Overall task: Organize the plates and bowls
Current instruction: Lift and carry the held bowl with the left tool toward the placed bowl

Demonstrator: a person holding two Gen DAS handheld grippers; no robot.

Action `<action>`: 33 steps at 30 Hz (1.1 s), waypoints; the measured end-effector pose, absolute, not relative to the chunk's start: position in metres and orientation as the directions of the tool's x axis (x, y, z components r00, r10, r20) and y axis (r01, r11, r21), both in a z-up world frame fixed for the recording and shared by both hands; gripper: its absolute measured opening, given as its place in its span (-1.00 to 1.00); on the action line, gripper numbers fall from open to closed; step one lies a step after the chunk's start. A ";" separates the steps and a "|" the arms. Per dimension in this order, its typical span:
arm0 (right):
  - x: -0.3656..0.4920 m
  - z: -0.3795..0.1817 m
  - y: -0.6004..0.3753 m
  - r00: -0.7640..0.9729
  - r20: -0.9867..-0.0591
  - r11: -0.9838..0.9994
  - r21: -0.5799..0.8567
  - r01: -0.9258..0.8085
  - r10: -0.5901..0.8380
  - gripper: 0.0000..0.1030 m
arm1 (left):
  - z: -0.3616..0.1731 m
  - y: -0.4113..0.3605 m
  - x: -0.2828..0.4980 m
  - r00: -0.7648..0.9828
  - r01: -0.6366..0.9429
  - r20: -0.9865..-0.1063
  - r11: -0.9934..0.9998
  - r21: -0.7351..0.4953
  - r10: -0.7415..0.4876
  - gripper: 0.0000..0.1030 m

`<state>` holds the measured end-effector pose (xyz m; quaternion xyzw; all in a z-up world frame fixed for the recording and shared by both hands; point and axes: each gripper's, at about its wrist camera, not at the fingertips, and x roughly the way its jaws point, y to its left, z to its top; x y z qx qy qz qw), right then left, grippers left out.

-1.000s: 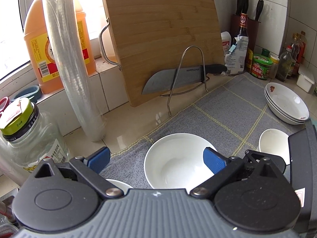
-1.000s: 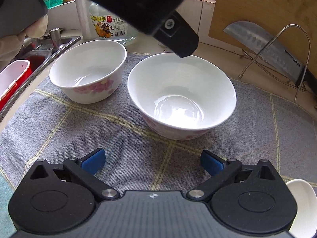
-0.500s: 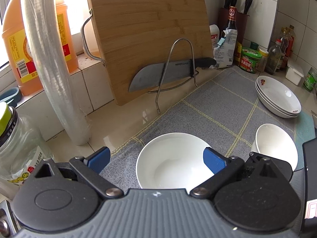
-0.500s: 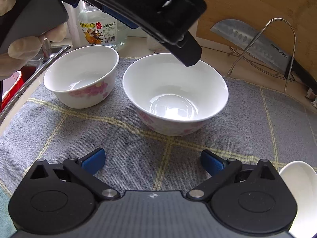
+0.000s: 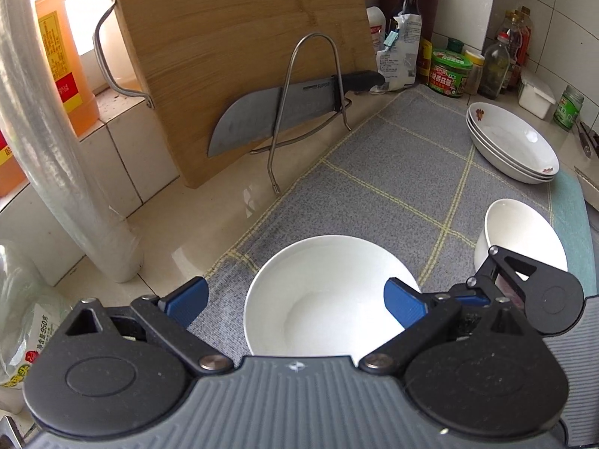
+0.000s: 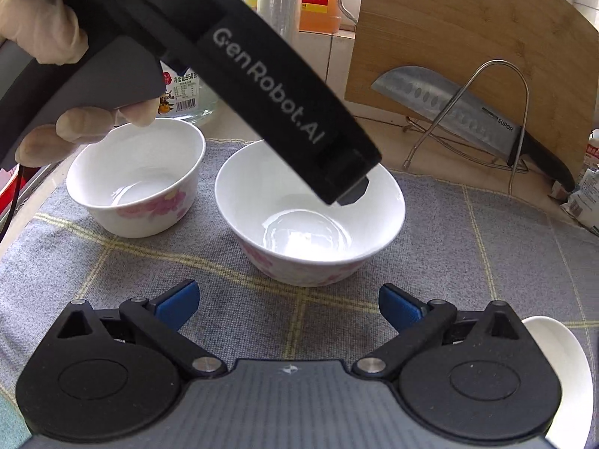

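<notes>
Both tongs stand wide open and hold nothing. The left gripper (image 5: 295, 299), with ribbed grey body, matte black linkages and blue pads, hangs over a glossy white bowl (image 5: 329, 295) that fills the gap between its jaws without touching them. The right gripper (image 6: 286, 301) is of the same build; its jaws are spread above the grey woven mat (image 6: 468, 262) with yellow grid lines, the same bowl (image 6: 310, 217) just beyond at 12 o'clock.

Only the right view shows the pink flower print on that bowl's outer wall, a second, smaller flowered bowl (image 6: 136, 179) at 10 o'clock, and the gloved hand (image 6: 48, 75) holding the left tool's black handle. Only the left view shows the stack of shallow plates (image 5: 513, 146) at 2 o'clock and a plain small bowl (image 5: 520, 228) at 3 o'clock. Both show the bamboo cutting board (image 5: 239, 48) and the steel knife (image 5: 277, 112) leaning in a wire rack.

Against a second ago, the left gripper has swung rightward: the jar and oil bottle have slid toward the left edge, and the plates sit more fully in view.
</notes>
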<state>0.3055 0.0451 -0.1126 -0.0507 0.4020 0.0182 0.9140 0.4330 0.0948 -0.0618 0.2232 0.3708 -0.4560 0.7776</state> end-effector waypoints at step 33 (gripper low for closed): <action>0.316 -0.104 0.028 0.721 -0.692 0.996 -0.043 -0.080 0.028 0.69 | -0.072 0.084 0.450 0.196 0.889 -0.837 0.453 -0.068 -0.511 0.42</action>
